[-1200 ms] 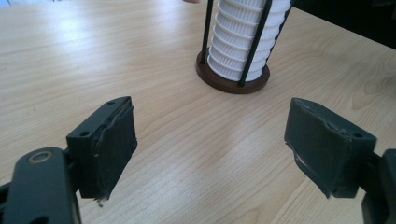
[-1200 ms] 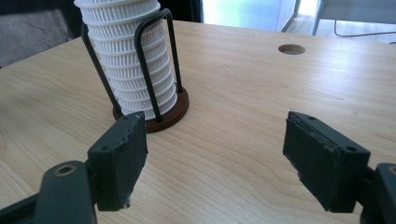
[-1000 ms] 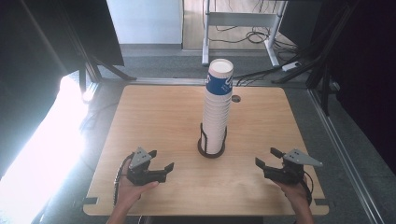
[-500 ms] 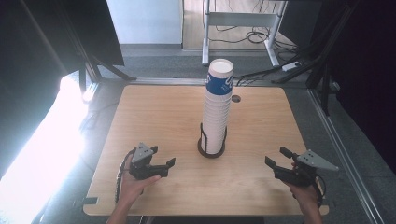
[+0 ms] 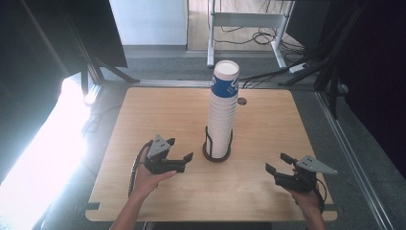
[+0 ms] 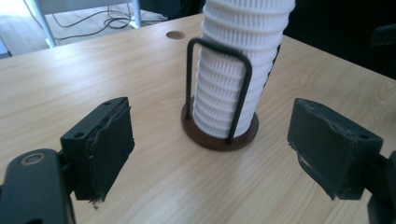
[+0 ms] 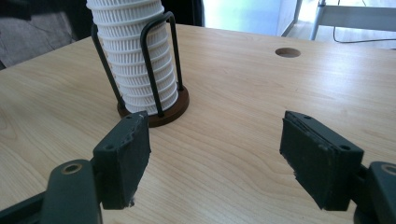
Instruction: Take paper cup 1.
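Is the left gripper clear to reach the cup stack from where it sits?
Probably yes. The left gripper is open with nothing between its jaws, and only bare table lies between it and the cup stack. The wire holder rings just the lowest cups.

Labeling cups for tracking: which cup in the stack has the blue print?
The top cup. It alone carries a blue band with white lettering; every cup below it in the stack shows plain white ribbed sides.

Hard daylight floods in at nine o'clock of the high view, bleaching the floor (image 5: 43, 158) to glare. The surroundings sink into gloom. Both gripper views look sharp, perhaps slightly soft at twelve o'clock.
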A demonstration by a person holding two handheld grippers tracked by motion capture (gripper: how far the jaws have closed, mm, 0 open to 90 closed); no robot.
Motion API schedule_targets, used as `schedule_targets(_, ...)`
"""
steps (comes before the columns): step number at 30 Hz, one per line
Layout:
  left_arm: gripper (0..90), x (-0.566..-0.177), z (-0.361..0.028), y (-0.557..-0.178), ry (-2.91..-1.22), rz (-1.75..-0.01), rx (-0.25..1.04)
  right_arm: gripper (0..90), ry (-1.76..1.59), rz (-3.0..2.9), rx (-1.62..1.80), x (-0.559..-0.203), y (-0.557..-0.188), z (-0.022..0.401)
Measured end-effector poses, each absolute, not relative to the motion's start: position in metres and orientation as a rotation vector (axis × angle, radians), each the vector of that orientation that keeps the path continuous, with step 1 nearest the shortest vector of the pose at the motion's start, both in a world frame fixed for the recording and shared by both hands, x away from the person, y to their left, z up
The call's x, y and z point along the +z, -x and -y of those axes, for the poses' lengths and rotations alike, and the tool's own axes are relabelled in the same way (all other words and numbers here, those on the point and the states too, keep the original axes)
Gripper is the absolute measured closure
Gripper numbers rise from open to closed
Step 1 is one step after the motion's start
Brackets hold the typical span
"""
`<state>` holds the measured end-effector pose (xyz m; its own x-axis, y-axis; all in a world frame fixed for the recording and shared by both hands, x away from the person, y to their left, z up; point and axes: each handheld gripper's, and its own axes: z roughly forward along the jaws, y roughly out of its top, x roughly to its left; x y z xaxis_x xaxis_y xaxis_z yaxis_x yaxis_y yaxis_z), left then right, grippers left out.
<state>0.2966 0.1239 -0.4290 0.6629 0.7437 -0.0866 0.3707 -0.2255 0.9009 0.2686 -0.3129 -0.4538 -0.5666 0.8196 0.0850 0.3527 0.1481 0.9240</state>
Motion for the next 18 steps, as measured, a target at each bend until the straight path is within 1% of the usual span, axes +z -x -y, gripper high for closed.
schedule_targets(4, 14.6, -0.424, -0.114, -0.306, -1.842, -0.851, 0.448, 25.1, -1.118, -2.003, 1.393, -0.457, -0.269, 0.311)
schedule_targets(5, 14.2, -0.423, -0.11, -0.312, -1.837, -0.846, 0.427, 25.1, -1.117, -2.012, 1.389, -0.458, -0.27, 0.309)
schedule_targets(9, 13.4, -0.42, -0.102, -0.32, -1.834, -0.839, 0.41, 25.2, -1.113, -2.023, 1.378, -0.46, -0.27, 0.306)
schedule_targets(18, 8.4, -0.407, -0.08, -0.339, -1.823, -0.806, 0.384, 25.4, -1.105, -2.048, 1.352, -0.465, -0.271, 0.302)
